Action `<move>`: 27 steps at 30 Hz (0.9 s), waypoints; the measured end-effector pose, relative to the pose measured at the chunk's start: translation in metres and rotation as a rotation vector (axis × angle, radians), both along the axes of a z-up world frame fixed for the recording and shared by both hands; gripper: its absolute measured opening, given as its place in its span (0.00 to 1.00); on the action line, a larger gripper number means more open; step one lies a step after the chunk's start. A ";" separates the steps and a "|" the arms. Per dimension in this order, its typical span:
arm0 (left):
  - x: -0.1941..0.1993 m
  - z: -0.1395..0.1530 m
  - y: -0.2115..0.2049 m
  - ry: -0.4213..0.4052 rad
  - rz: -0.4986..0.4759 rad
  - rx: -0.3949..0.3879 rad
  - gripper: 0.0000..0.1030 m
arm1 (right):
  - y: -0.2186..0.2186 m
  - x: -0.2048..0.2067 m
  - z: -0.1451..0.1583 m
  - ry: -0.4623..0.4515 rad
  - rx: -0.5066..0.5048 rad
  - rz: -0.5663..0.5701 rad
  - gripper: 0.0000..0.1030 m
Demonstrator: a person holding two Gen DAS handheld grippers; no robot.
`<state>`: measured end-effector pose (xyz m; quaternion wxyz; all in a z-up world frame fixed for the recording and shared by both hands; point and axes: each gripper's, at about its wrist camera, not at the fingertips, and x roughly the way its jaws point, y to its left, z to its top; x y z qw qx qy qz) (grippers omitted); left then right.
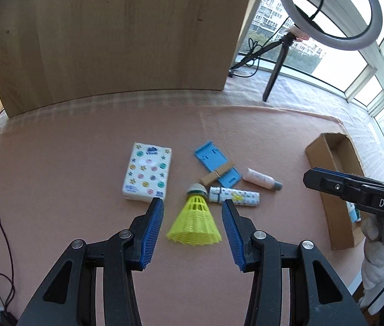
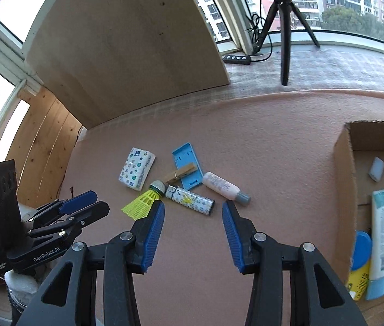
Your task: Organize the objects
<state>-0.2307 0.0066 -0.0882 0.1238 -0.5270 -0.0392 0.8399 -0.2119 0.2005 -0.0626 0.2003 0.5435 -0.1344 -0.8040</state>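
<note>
Yellow shuttlecock (image 1: 195,224) lies sideways; cork faces away.

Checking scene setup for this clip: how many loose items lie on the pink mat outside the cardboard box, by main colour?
Yellow: 1, shuttlecock
Blue: 1, plastic tray
Wood: 1, clothespin
White patterned: 2, tissue pack, tube
Pale pink: 1, bottle
Total: 6

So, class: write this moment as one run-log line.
left gripper: open, over shuttlecock | right gripper: open, empty | loose: tissue pack, pink bottle | box: partly filled
</note>
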 end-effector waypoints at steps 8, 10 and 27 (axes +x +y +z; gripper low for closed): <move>-0.071 -0.023 -0.027 -0.031 0.021 -0.017 0.47 | -0.049 -0.065 -0.030 -0.072 0.017 -0.009 0.40; -0.086 -0.031 -0.028 -0.043 0.021 -0.019 0.46 | -0.059 -0.077 -0.037 -0.081 0.045 -0.011 0.40; -0.130 -0.093 -0.033 -0.142 0.022 0.009 0.34 | -0.100 -0.141 -0.093 -0.127 0.237 -0.061 0.26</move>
